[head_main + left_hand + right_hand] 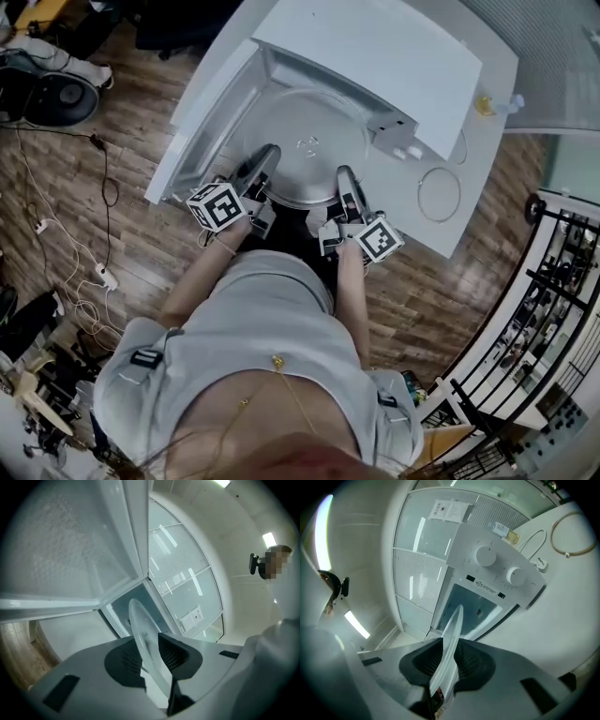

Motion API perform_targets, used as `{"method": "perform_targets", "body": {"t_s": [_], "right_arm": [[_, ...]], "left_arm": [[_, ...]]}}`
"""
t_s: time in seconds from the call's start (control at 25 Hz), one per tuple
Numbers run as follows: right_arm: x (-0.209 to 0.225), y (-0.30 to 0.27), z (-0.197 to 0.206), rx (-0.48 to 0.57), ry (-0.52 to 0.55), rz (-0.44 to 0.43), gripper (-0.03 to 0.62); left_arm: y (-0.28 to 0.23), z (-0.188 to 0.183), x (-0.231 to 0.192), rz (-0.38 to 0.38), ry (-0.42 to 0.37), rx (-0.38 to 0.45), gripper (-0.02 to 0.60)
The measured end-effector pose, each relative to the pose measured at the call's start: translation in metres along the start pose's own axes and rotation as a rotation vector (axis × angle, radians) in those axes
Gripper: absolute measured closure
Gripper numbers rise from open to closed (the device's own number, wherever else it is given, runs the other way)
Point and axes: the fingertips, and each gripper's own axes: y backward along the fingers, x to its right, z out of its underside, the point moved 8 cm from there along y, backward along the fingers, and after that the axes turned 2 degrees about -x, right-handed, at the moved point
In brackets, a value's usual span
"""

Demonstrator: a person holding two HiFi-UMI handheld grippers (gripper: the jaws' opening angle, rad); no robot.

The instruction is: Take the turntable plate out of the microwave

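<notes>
My left gripper and right gripper are pale grey, and each carries 1 cube of black-and-white square markers. Their pads are black and finely ribbed. The turntable plate is clear, faintly frosted glass. The microwave is white, its 2 knobs white too, on a white table. The floor is brown wood planking. My shirt is light grey.

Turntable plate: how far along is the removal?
Done: door open; left claw and right claw each clamped on the near rim of the turntable plate. In hand: the plate held between them, seemingly partly inside the microwave. Left: pull it clear, set it down.
</notes>
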Motion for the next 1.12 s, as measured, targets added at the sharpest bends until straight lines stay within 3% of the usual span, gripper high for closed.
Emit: {"method": "perform_targets", "body": {"t_s": [0.6,1.12], "right_arm": [[-0.046,0.015,-0.016,0.033,0.0,-0.046,0.516],[-0.065,-0.012,-0.066,0.046,0.037,-0.091,0.516]], "left_arm": [[0.016,-0.02,0.049,0.068,-0.036,0.03,0.477],[-0.019,-0.057,0.076,0.097,-0.065,0.05,0.48]]}}
